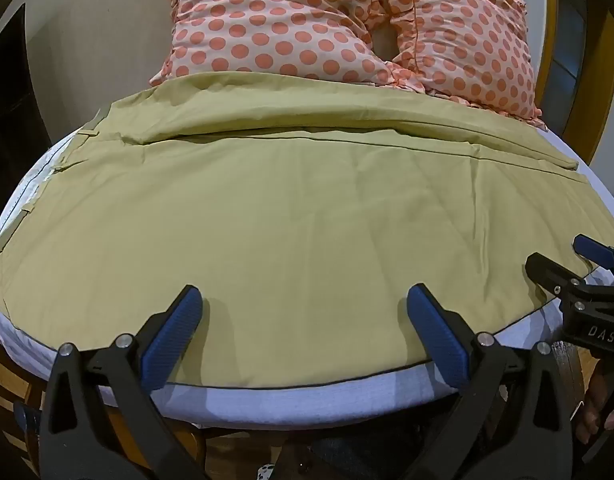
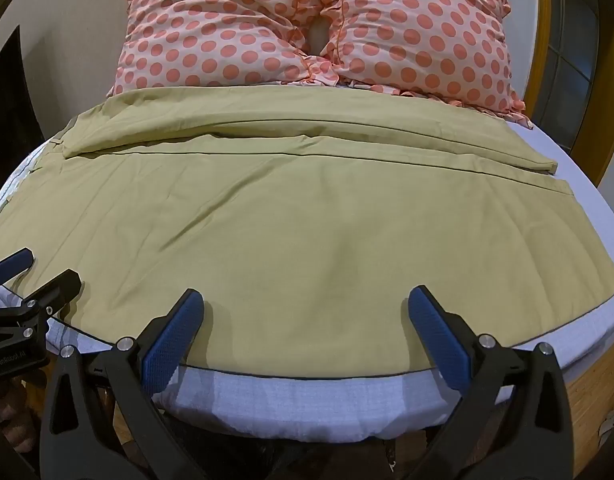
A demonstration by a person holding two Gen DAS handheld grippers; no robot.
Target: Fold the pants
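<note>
Olive-green pants (image 1: 307,208) lie flat across a white mattress (image 1: 307,396), waistband at the left, leg hems at the right; they also show in the right wrist view (image 2: 299,216). The far leg is folded lengthwise over the near one. My left gripper (image 1: 305,304) is open and empty, its blue pads just over the near edge of the pants. My right gripper (image 2: 306,306) is open and empty over the same edge, further right. The right gripper shows at the right of the left wrist view (image 1: 575,264), and the left gripper at the left of the right wrist view (image 2: 35,272).
Two pink polka-dot pillows (image 1: 275,24) (image 2: 419,32) lie at the far side against the wall, touching the far edge of the pants. A wooden bed frame (image 2: 587,396) runs under the mattress. A wooden-framed door or window (image 2: 567,60) stands at the right.
</note>
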